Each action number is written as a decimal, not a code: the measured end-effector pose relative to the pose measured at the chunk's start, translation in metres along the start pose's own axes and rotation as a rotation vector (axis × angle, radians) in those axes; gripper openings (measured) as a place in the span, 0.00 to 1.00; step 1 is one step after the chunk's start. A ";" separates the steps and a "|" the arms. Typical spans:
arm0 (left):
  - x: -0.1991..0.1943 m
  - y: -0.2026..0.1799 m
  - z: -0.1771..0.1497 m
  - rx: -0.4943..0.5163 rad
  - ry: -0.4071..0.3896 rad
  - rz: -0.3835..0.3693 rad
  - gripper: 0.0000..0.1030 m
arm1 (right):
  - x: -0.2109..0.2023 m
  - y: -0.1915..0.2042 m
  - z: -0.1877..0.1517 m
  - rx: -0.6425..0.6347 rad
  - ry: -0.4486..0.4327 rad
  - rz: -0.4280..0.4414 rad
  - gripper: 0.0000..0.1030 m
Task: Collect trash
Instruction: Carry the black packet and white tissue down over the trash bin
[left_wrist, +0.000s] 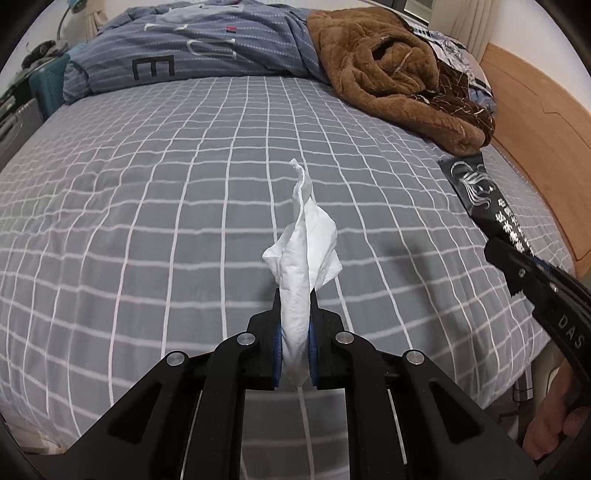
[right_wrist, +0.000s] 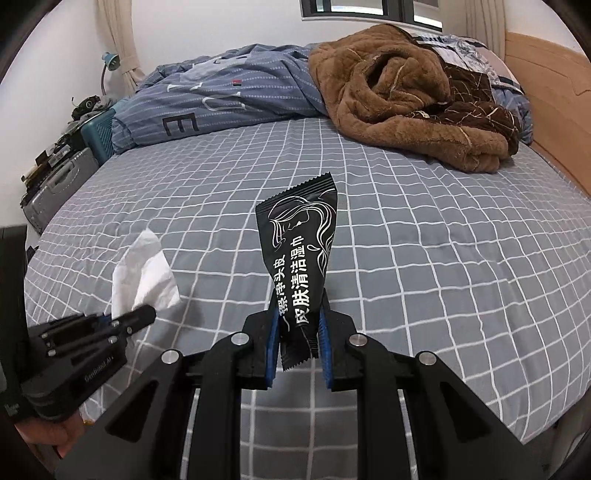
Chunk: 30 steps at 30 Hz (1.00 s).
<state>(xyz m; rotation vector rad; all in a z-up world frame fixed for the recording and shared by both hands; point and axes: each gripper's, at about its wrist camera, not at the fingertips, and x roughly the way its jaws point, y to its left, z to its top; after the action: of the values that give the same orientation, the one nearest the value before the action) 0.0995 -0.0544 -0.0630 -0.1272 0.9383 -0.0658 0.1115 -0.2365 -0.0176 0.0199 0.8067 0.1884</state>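
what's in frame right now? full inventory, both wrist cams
tissue: 1, white, crumpled, clamped in the left gripper above the bed
wet-wipe packet: 1, black with white print, clamped in the right gripper above the bed
bed sheet: 1, grey with white grid, covers the mattress
duvet: 1, blue-grey striped with letters, bunched at the far end
fleece blanket: 1, brown, heaped far right
headboard: 1, light wood, right edge
case: 1, grey, beside the bed, left
desk lamp: 1, teal, far left
left gripper: 1, black with blue pads, jaws shut on tissue
right gripper: 1, black with blue pads, jaws shut on packet
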 end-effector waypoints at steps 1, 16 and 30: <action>-0.003 0.001 -0.004 -0.005 -0.005 -0.003 0.10 | -0.004 0.002 -0.002 0.001 -0.002 0.000 0.17; -0.055 0.009 -0.072 -0.021 -0.019 -0.002 0.10 | -0.045 0.030 -0.043 -0.035 -0.019 0.008 0.17; -0.089 0.024 -0.127 -0.055 -0.015 0.005 0.10 | -0.078 0.045 -0.095 -0.050 0.013 0.019 0.17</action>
<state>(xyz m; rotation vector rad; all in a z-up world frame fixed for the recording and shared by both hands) -0.0559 -0.0310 -0.0695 -0.1759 0.9261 -0.0342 -0.0163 -0.2111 -0.0240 -0.0211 0.8146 0.2270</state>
